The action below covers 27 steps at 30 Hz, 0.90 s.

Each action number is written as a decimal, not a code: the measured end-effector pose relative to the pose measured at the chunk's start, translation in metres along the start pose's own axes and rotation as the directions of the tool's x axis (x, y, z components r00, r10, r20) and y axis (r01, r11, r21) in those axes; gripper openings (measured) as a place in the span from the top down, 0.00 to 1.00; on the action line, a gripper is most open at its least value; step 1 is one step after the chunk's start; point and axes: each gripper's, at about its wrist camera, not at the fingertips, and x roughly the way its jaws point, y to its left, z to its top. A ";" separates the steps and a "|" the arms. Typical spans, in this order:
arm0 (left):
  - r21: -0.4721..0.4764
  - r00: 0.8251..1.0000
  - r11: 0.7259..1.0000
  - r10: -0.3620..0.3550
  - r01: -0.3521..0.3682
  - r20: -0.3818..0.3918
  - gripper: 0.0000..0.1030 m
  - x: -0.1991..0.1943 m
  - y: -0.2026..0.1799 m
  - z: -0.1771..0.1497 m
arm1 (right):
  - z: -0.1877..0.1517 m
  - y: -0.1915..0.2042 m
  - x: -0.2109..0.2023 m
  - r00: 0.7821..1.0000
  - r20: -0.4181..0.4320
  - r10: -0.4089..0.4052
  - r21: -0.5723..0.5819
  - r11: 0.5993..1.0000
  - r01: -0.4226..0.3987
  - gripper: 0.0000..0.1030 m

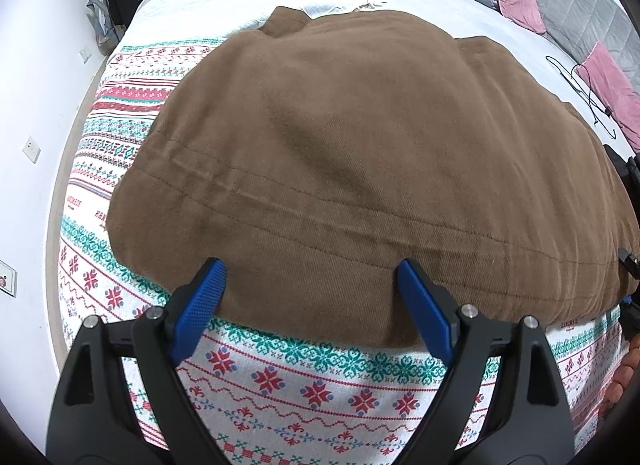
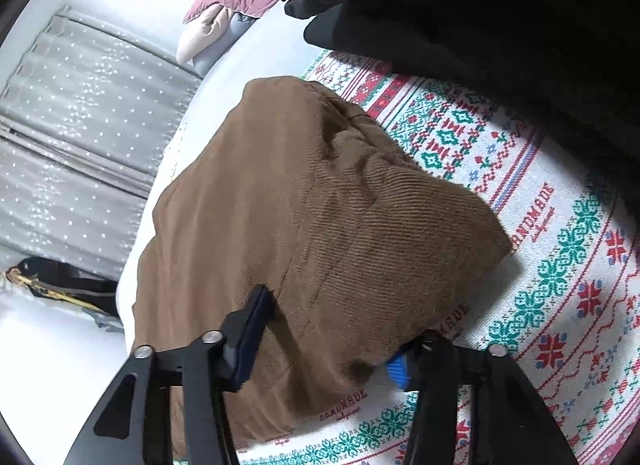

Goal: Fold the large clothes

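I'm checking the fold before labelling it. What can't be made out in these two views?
- Right wrist view: the right claw's lower blue pad is mostly buried under the brown corduroy garment.
- Left wrist view: the garment's right end is cut off by the lens edge.
- Right wrist view: the black clothing is too dark to identify.

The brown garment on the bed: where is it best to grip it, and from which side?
Grip the brown garment at its near hem, coming from the bed's near edge: that thick edge lies free on the patterned blanket, facing both grippers.
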 end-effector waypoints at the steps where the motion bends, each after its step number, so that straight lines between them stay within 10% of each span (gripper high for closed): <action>1: 0.000 1.000 1.000 0.000 0.000 -0.001 0.15 0.000 0.000 0.000 | 0.000 0.003 -0.003 1.000 0.011 -0.007 -0.015 1.000 0.007 0.61; 10: 0.000 1.000 1.000 -0.006 0.006 -0.005 0.15 0.000 0.000 0.001 | -0.013 0.062 -0.029 0.983 0.172 -0.061 -0.298 0.948 0.111 0.77; 17: -0.121 0.989 0.981 -0.150 0.150 0.010 0.15 -0.013 0.037 0.008 | 0.002 0.034 -0.022 0.996 0.092 -0.007 -0.160 0.987 0.021 0.78; 22: -0.202 0.954 0.934 -0.298 0.294 0.013 0.15 -0.005 0.062 0.006 | 0.001 0.044 -0.027 0.994 0.111 -0.004 -0.186 0.982 0.025 0.78; 27: -0.342 0.886 0.824 -0.460 0.451 0.058 0.15 -0.001 0.091 0.005 | 0.001 0.033 -0.023 0.995 0.095 -0.007 -0.151 0.988 0.022 0.78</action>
